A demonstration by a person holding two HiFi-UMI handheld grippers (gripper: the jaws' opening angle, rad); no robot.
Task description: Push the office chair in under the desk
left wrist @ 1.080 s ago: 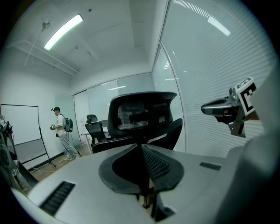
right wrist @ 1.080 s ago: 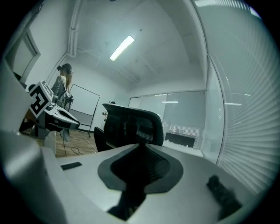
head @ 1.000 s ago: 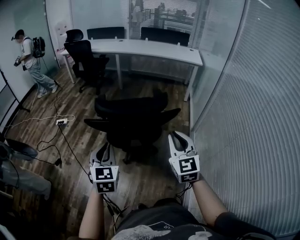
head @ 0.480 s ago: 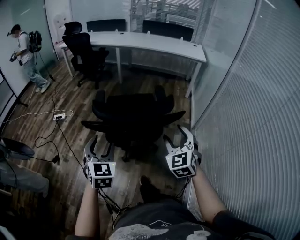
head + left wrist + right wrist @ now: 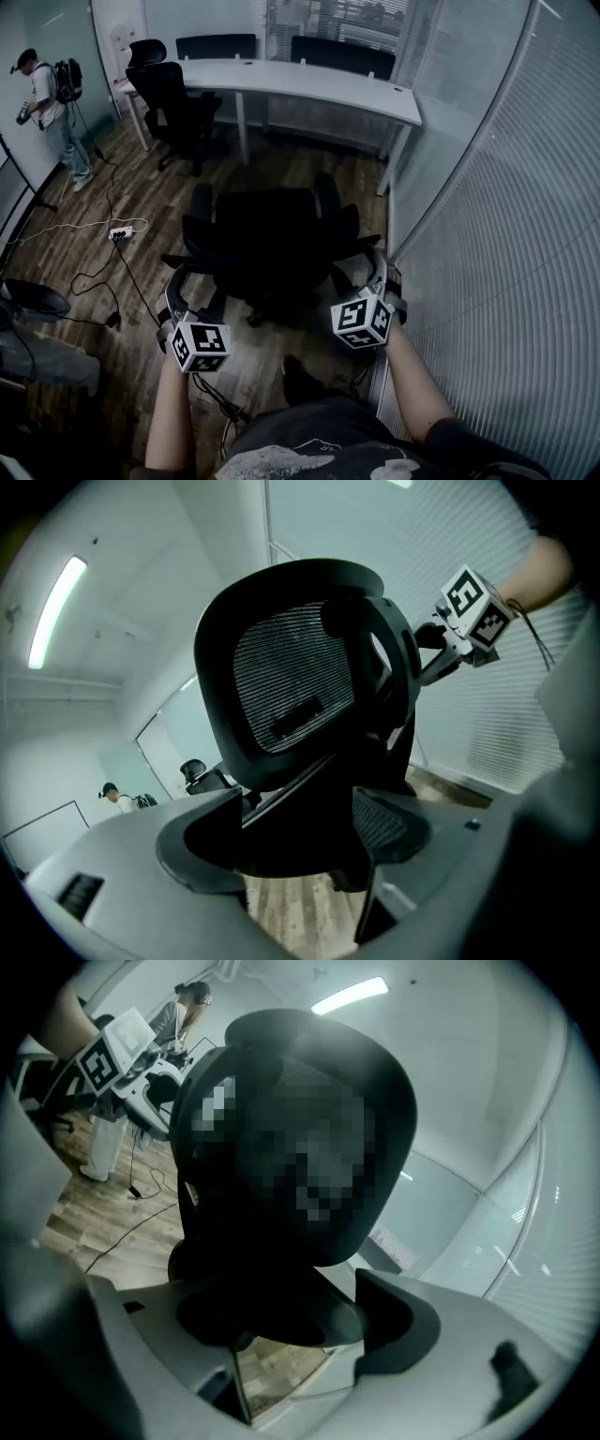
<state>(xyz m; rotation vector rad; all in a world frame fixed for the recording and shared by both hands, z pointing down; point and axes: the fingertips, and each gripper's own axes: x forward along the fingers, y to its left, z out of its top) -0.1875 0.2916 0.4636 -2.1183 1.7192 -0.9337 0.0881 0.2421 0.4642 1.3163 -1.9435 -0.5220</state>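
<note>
Behind the office chair [image 5: 267, 234], one hand at each side of its back. Left gripper [image 5: 194, 292] and right gripper [image 5: 364, 277]: jaws have just been opening and now stand wide, gripping nothing. Both gripper views show dark chair frame sitting in the gap, and as far as I can tell the pads aren't pressing on it.

Chair stands on the wood floor [image 5: 141, 281], back toward me, well apart from the counter [image 5: 309, 84].

Plan: close both jaws on the frame at matching height, then push level and evenly. I expect the casters to swerve if one side leads. I aim for the free span of counter right of the other chair [image 5: 173, 98].

Likely risks: drifting into the glass wall [image 5: 487, 216] on the right, or the armrests catching the counter edge.
</note>
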